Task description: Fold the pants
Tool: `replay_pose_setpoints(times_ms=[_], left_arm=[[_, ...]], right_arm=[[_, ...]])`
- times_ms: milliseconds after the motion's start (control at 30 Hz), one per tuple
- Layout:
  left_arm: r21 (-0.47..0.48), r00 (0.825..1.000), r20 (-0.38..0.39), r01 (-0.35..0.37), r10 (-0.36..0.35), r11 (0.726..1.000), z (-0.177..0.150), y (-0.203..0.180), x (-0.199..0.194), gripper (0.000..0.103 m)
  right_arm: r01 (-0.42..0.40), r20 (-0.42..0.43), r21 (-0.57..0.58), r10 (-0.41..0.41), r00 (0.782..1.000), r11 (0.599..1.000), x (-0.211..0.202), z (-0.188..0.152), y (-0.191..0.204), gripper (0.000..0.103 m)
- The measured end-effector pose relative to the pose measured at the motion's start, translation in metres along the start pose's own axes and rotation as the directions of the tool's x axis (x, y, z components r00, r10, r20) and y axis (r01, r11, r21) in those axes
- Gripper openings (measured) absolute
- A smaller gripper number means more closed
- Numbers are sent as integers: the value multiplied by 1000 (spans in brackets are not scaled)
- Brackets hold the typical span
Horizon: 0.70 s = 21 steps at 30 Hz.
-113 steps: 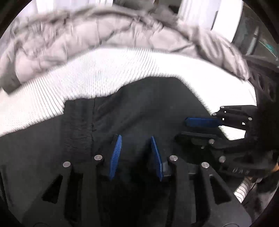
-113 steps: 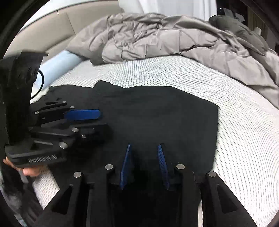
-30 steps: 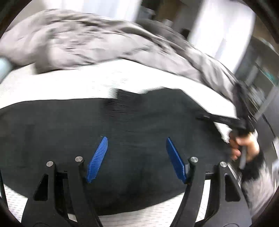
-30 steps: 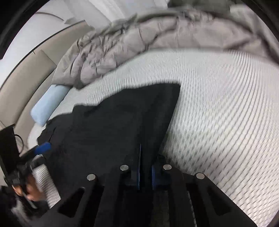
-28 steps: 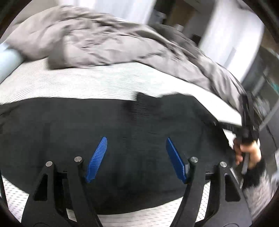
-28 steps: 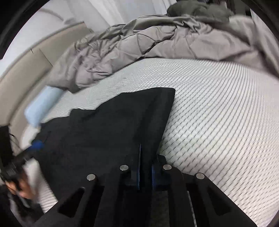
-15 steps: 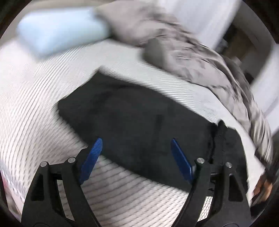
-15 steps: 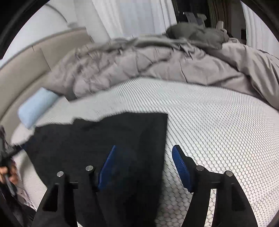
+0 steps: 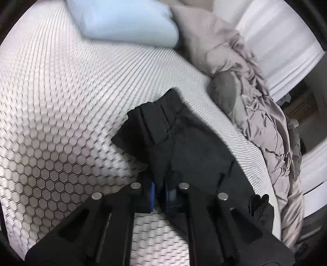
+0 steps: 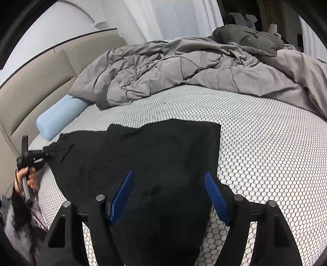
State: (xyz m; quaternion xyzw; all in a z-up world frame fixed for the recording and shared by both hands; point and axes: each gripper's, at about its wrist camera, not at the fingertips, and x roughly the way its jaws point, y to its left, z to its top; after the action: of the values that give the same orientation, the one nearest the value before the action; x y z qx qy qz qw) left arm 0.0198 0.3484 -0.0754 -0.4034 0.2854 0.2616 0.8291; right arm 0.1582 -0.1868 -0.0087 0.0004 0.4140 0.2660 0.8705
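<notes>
Black pants (image 10: 155, 155) lie flat across the white honeycomb-patterned mattress (image 10: 265, 163). My left gripper (image 9: 159, 193) is shut on a corner of the pants (image 9: 184, 147), with dark cloth pinched between its blue pads. In the right wrist view this left gripper (image 10: 44, 157) sits at the pants' far left end, with a hand (image 10: 28, 178) holding it. My right gripper (image 10: 168, 196) hovers over the near edge of the pants with its jaws opening. The cloth lies under the gap, and the blue pads (image 10: 216, 198) stand wide apart without pressing on it.
A rumpled grey duvet (image 10: 194, 67) is heaped along the back of the bed. A light blue pillow (image 10: 59, 116) lies at the left by the beige headboard (image 10: 34, 90). Bare mattress stretches to the right of the pants. White curtains (image 10: 163, 18) hang behind.
The left gripper swung to the pants' left end and shut on the corner. The right gripper let go of the pants' edge, opened wide and rose a little.
</notes>
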Motion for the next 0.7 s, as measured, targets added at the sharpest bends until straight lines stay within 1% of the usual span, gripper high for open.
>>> replay_pose_setpoints(times_ms=[33, 67, 133, 200, 233, 267, 300, 333, 367, 400, 433, 467, 500, 533, 567, 600, 633, 667, 700], left_arm=[[65, 999, 47, -5, 2, 998, 0, -17, -12, 2], [106, 997, 73, 1, -9, 994, -1, -30, -21, 2], [194, 993, 106, 32, -53, 980, -3, -64, -45, 2], [287, 985, 111, 94, -131, 953, -12, -106, -67, 2], [330, 980, 102, 131, -173, 935, -17, -131, -76, 2], [376, 971, 87, 177, -225, 909, -26, -158, -87, 2], [420, 962, 67, 214, -265, 882, -35, -181, -95, 2], [465, 950, 45, 254, -310, 848, -47, -203, -104, 2], [514, 933, 11, 303, -359, 802, -63, -232, -111, 3], [552, 919, -31, 344, -394, 760, -77, -256, -112, 2], [580, 900, -83, 393, -428, 714, -95, -279, -114, 2], [606, 872, -169, 459, -459, 650, -120, -305, -111, 3], [619, 854, -234, 500, -465, 606, -136, -321, -106, 3], [631, 825, -337, 555, -453, 542, -164, -340, -97, 3], [630, 809, -395, 584, -435, 512, -185, -348, -88, 4], [622, 796, -436, 604, -420, 498, -199, -352, -82, 5], [602, 778, -486, 628, -398, 493, -211, -350, -73, 7], [579, 762, -527, 646, -376, 498, -222, -344, -64, 7], [563, 754, -544, 653, -367, 507, -228, -338, -57, 7]], right_arm=[[0, -3, 2, 0, 1000, 1000, 0, -1, 0, 73], [-5, -5, 5, 5, 1000, 1000, 1, -2, 0, 73], [-15, -7, 4, 15, 1000, 1000, 0, -3, 0, 73], [-16, 1, -6, 16, 1000, 1000, -3, -3, 1, 73], [-19, 6, -7, 19, 1000, 1000, -6, -3, 0, 73], [-17, 11, -4, 17, 1000, 1000, -8, -3, -1, 73], [-12, 17, 3, 12, 1000, 1000, -10, -3, -4, 73], [-11, 22, 9, 11, 1000, 1000, -12, -2, -6, 73], [-10, 30, 18, 10, 999, 1000, -16, -2, -10, 73], [-6, 40, 28, 5, 999, 1000, -19, -2, -14, 73], [-2, 45, 34, 0, 999, 999, -22, -2, -16, 73], [7, 53, 44, -10, 999, 999, -25, -2, -21, 73], [19, 59, 54, -22, 998, 998, -28, -2, -26, 73], [31, 64, 68, -35, 997, 997, -30, -1, -31, 73], [40, 68, 83, -46, 997, 996, -32, -1, -37, 73], [49, 69, 100, -56, 996, 994, -33, -1, -42, 73], [60, 68, 122, -69, 995, 991, -34, -1, -48, 73], [65, 67, 133, -75, 995, 989, -35, -1, -52, 73], [67, 69, 142, -77, 995, 988, -37, -2, -56, 73]])
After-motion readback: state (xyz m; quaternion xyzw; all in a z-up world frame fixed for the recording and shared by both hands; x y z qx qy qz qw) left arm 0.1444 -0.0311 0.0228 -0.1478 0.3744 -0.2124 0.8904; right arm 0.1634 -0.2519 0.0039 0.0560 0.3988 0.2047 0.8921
